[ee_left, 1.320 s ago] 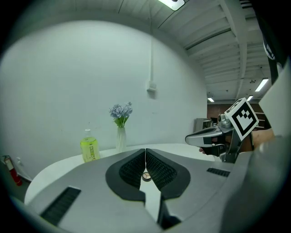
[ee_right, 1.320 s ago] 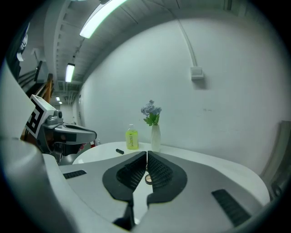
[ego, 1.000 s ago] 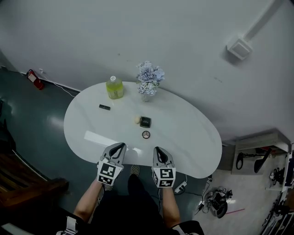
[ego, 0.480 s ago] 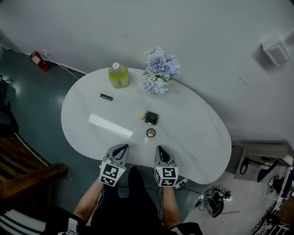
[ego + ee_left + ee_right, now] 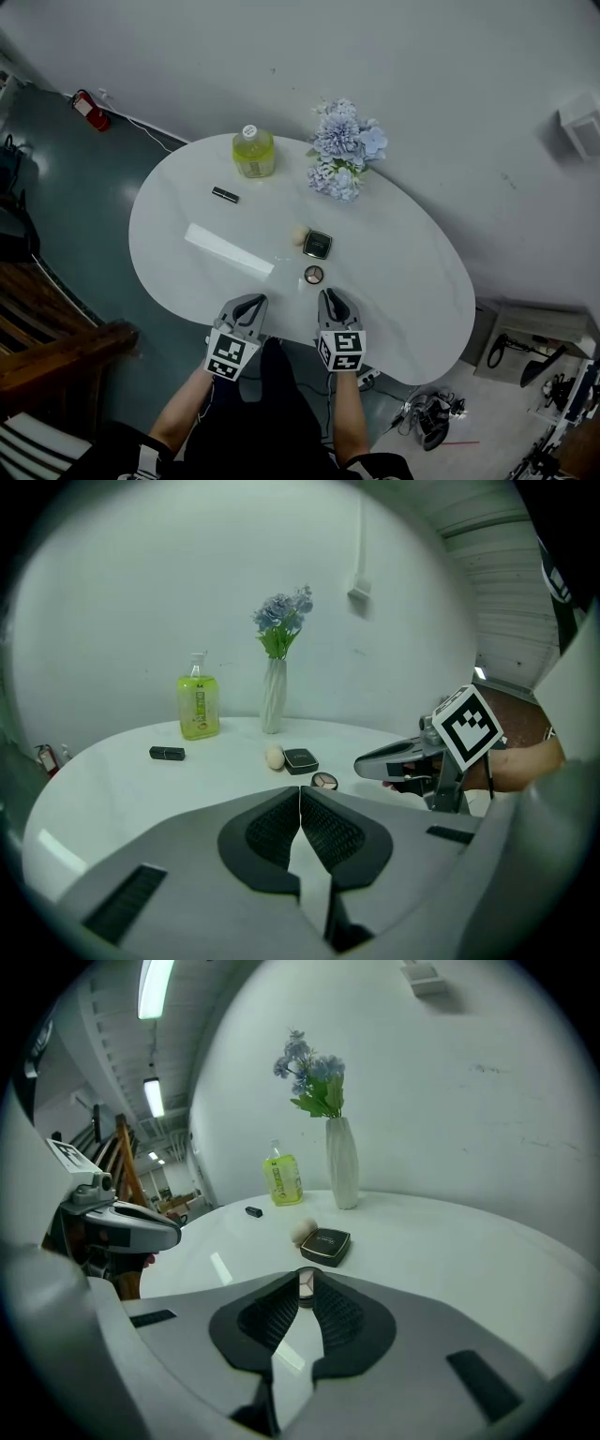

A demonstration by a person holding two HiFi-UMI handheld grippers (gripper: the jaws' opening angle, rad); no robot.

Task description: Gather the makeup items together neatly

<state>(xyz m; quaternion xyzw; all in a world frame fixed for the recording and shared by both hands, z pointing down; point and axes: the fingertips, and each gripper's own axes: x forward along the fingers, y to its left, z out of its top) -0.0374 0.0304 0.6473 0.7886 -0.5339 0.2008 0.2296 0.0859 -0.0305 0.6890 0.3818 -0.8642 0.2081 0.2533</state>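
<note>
Both my claws, left gripper (image 5: 247, 303) and right gripper (image 5: 329, 296), are clenched empty at the table (image 5: 403, 272) edge, near what seems an eyeshadow compact (image 5: 314, 275).

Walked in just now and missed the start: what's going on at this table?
A person holds the left gripper and the right gripper at the near edge of a white table, both jaws shut and empty. A round compact, a square compact and a beige sponge lie close together mid-table. A black lipstick lies apart, nearer the green bottle. Nothing is picked up yet.
</note>
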